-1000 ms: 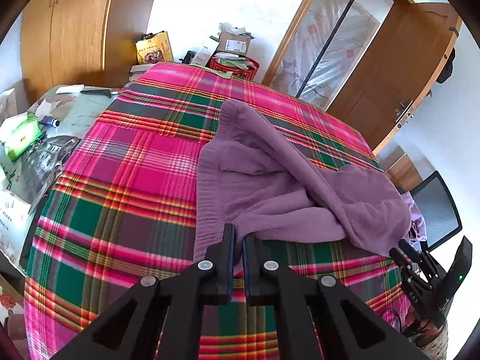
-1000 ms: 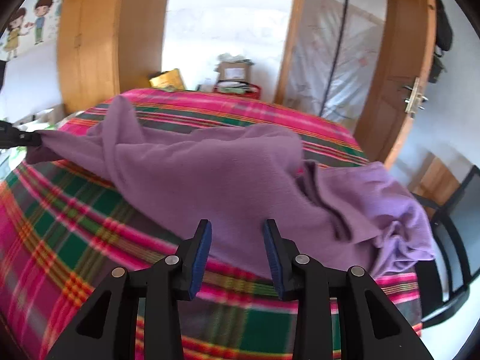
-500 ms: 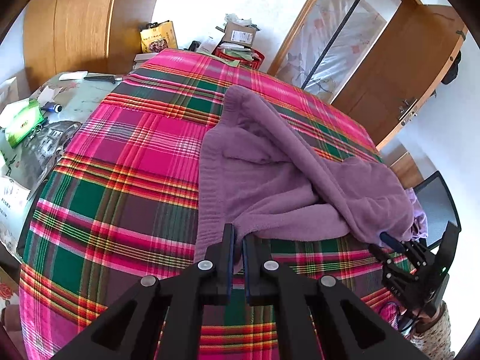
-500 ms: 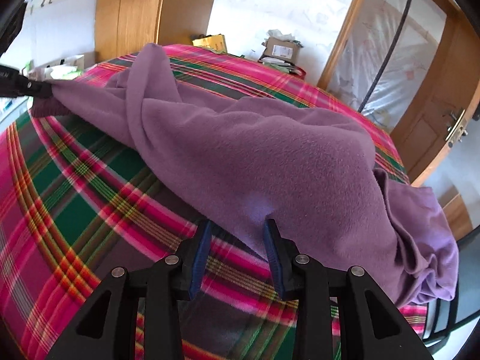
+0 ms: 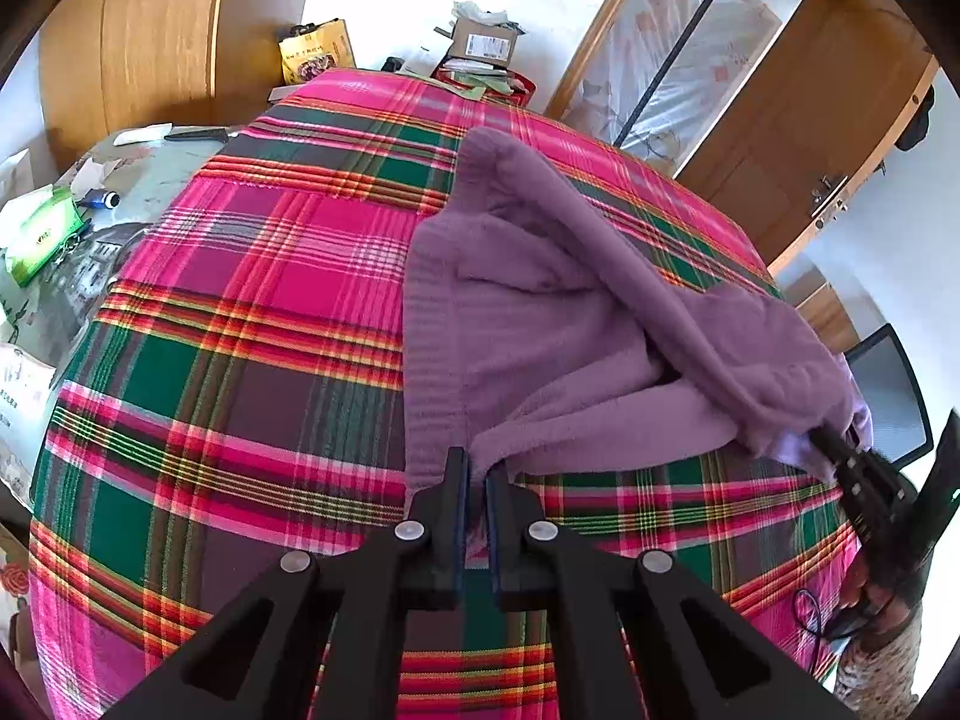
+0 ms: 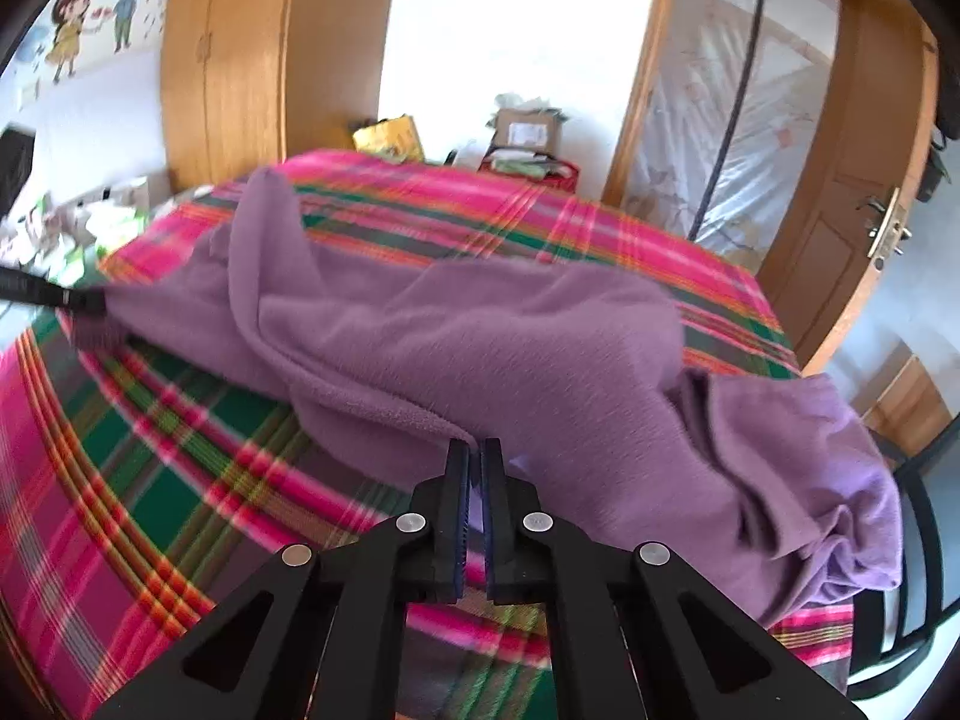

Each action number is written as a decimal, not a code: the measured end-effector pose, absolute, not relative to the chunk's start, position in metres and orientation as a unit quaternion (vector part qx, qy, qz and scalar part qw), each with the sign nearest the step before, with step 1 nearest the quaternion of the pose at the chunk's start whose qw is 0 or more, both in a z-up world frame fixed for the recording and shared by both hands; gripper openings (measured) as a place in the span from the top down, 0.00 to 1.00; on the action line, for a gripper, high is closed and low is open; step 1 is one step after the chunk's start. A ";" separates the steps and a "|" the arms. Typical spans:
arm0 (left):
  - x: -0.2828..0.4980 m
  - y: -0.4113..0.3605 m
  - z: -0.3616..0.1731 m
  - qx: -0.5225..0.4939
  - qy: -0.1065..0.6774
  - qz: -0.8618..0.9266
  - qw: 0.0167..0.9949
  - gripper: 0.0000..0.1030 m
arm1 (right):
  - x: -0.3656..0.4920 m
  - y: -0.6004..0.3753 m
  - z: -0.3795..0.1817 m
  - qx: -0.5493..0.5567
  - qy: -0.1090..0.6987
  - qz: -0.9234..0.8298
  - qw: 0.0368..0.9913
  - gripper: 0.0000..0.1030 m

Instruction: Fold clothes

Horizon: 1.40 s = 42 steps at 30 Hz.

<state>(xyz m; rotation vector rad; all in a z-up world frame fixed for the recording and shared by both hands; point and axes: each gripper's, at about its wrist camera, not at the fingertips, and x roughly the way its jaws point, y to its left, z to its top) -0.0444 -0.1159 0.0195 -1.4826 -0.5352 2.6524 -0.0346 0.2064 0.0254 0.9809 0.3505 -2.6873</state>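
Note:
A purple fleece garment [image 5: 540,324] lies crumpled across the plaid-covered table [image 5: 240,330], its ribbed hem facing left. My left gripper [image 5: 474,468] is shut on the hem's near corner. In the right wrist view the same purple garment [image 6: 480,348] stretches from far left to the right edge, where part of it hangs bunched. My right gripper [image 6: 477,456] is shut on its near edge and holds it a little above the cloth. From the left wrist view the right gripper [image 5: 840,450] shows at the far right, gripping the fabric. The left gripper's tip [image 6: 66,300] shows at the left.
A cluttered side surface [image 5: 54,228] with a green packet lies left of the table. Cardboard boxes [image 5: 480,48] and a red basket stand behind it. A wooden door [image 5: 810,138] and a black chair [image 5: 894,390] are to the right. A wardrobe [image 6: 222,60] stands at back left.
My right gripper has moved onto the garment's near edge and shut on it; one second ago it was open. The left gripper stays shut on the hem, and the fabric is pulled tauter.

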 end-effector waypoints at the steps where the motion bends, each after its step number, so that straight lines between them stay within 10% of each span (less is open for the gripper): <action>1: -0.044 -0.115 0.019 -0.482 -0.173 0.859 0.029 0.95 | -0.035 0.208 0.029 0.333 0.115 -0.927 0.128 0.96; 28: -0.050 -0.110 0.011 -0.499 -0.167 0.850 0.031 0.93 | -0.095 0.257 0.078 0.309 0.054 -0.943 0.109 0.98; 42: -0.039 -0.102 0.043 -0.476 -0.148 0.866 0.034 0.88 | -0.039 0.250 0.058 0.315 0.081 -0.928 0.180 0.69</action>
